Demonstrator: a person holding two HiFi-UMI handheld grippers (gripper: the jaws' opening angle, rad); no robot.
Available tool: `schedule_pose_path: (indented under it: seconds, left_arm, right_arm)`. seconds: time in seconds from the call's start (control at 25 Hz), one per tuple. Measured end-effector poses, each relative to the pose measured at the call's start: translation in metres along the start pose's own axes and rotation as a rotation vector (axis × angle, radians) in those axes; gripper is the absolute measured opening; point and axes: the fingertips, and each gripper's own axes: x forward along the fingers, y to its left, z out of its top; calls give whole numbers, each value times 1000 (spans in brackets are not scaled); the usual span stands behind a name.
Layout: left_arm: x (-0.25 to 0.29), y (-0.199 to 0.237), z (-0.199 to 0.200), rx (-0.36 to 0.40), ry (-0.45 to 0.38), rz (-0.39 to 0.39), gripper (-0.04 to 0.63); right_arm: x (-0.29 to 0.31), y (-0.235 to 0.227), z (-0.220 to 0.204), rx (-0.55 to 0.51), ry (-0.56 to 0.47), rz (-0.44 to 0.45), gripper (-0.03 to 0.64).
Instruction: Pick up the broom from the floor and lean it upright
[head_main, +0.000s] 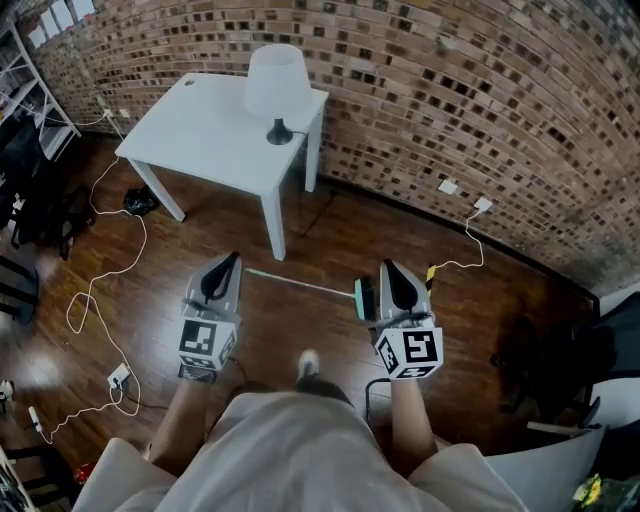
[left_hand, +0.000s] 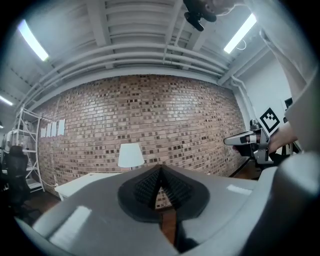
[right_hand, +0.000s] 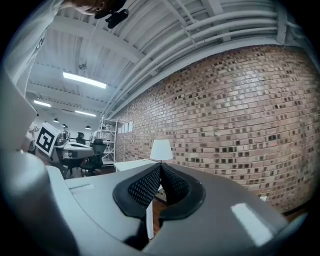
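The broom lies flat on the dark wooden floor, its thin pale handle (head_main: 300, 284) running from near the table leg towards its greenish head (head_main: 364, 299), which my right gripper partly hides. Both grippers are held level above the floor and point at the brick wall. My left gripper (head_main: 232, 259) hovers just left of the handle's end, jaws closed with nothing between them (left_hand: 160, 170). My right gripper (head_main: 388, 267) is over the broom head, its pads also together and empty (right_hand: 160, 167). Neither touches the broom.
A white table (head_main: 200, 130) with a white lamp (head_main: 277, 85) stands against the brick wall ahead. A white cable (head_main: 95, 290) loops over the floor at left to a power strip (head_main: 118, 377). A black chair (head_main: 560, 350) is at right, shelving (head_main: 20, 80) at far left.
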Motion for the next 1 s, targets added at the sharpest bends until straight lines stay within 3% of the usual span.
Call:
schedule_pose_path:
  seconds: [0.24,0.68,1.0]
  left_arm:
    - [37,12,-12,-3,38,1,1]
    - [92,59,-36,-9,74,-55,0]
    - [107,95,-65,-34,110,-47,0]
  right_arm:
    - [47,-21,-2,6,12,25,14]
    - [110,-26,-18,37,35,-39,14]
    - [154,-5,-36,39,105,32,15]
